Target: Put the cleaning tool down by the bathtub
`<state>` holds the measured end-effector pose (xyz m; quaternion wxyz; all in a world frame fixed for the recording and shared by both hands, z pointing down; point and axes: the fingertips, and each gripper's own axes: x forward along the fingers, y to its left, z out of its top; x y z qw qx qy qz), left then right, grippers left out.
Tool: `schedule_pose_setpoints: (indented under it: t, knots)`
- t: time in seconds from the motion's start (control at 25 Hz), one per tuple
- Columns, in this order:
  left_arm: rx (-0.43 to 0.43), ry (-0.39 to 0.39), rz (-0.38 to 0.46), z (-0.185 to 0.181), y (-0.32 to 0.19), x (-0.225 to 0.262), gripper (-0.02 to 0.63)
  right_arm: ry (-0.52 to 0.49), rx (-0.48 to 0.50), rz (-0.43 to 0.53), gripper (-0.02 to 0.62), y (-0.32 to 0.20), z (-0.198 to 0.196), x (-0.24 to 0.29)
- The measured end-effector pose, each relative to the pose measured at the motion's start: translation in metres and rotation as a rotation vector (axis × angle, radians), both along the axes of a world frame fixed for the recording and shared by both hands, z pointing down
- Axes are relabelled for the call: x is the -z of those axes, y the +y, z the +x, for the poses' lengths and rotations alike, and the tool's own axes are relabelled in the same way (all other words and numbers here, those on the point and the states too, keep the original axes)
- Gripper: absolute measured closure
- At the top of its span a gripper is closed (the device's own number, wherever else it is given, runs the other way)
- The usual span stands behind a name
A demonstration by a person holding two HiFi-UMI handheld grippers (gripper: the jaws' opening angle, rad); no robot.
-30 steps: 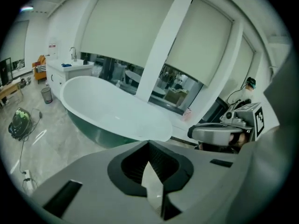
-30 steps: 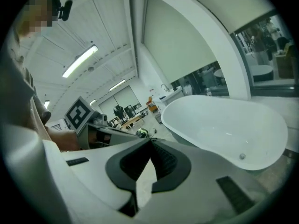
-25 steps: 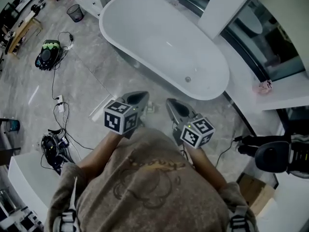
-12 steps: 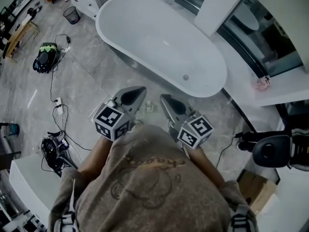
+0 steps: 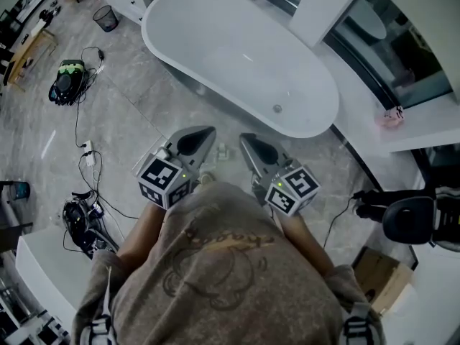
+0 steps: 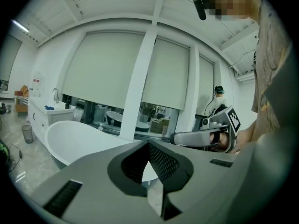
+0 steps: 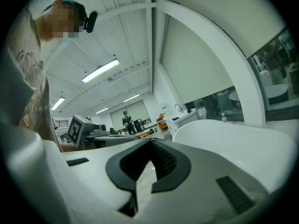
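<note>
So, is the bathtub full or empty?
Empty: the bathtub shows a bare white bottom and its drain, with no water visible.

I see a white pillar (image 5: 327, 6) at the top of the head view. Wire bin (image 5: 106, 18) far left of it. Green-black machine (image 5: 65, 81) lower left of it, power strip (image 5: 89, 154) below that. Pink thing (image 5: 392, 117) on a ledge lower right of the pillar. Black chair (image 5: 404, 220) and cardboard box (image 5: 379, 277) further down.
</note>
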<state>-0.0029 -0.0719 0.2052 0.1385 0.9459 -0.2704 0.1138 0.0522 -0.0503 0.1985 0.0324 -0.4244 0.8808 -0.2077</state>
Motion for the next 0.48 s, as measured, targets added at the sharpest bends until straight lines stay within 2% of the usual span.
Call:
schedule_pose_setpoints:
  t: [0.48]
  knots:
    - [0.024, -0.007, 0.004, -0.0053, 0.0051, -0.0019, 0.604, -0.003, 0.006, -0.012, 0.597, 0.0063, -0.0063, -0.0055]
